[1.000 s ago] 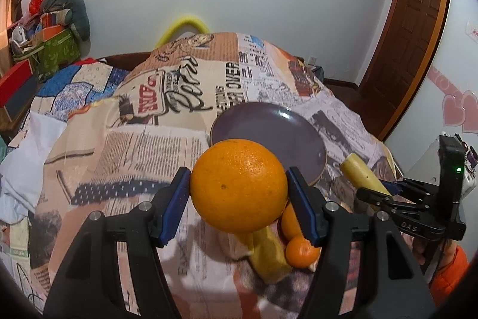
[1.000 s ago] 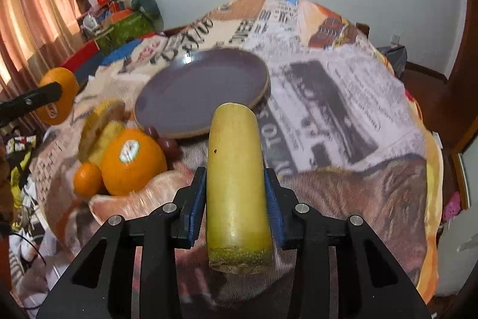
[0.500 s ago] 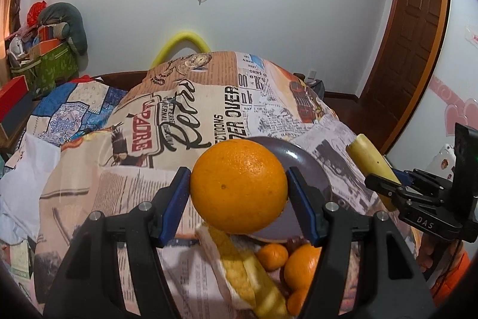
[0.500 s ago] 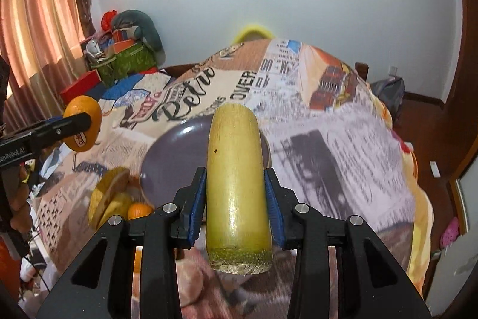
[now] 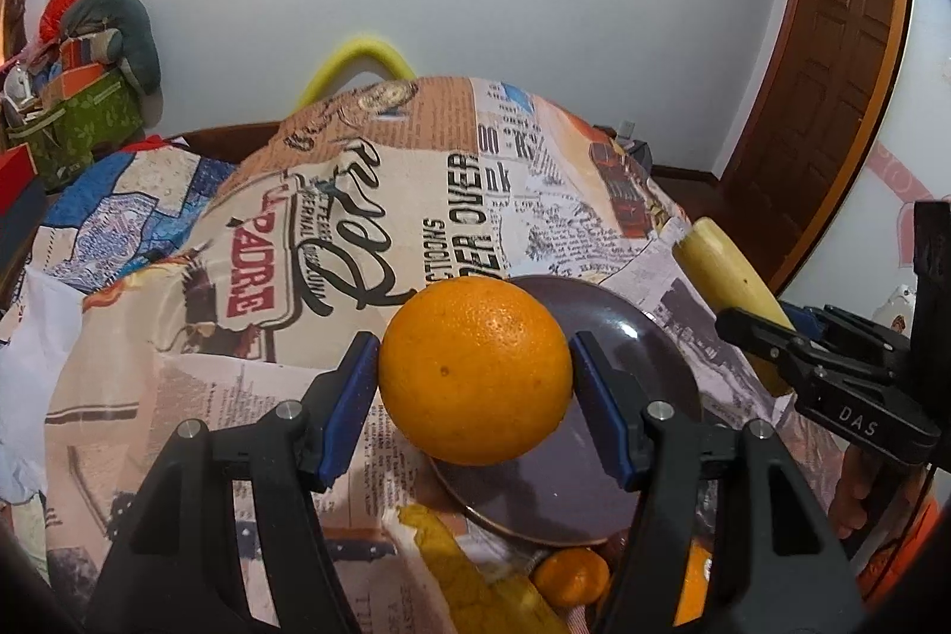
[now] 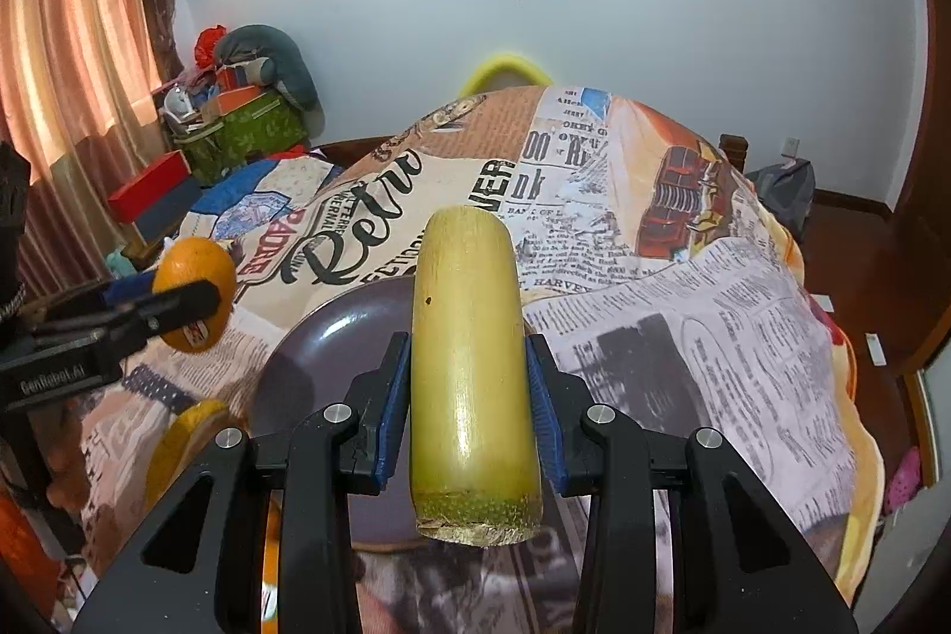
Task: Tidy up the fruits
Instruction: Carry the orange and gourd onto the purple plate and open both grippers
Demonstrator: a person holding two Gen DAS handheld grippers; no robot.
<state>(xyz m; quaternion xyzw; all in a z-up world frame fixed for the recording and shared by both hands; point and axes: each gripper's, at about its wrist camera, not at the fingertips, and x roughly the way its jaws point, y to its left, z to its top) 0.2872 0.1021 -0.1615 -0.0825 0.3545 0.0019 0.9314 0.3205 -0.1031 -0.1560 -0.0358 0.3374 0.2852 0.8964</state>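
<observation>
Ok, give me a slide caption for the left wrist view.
Left gripper clamps a large orange above the purple plate; right gripper holds a yellow-green stalk alongside.

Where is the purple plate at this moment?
The purple plate lies on the newspaper-print cloth, low in both wrist views. It is behind the orange in the left gripper and the yellow-green stalk in the right gripper.

Plate (image 5: 648,355) on bed (image 5: 249,289) mid; small fruits (image 5: 570,577) just in front; orange (image 5: 475,369) in left tongs (image 5: 475,384) above it, sugarcane piece (image 6: 472,366) in right tongs (image 6: 469,414).
</observation>
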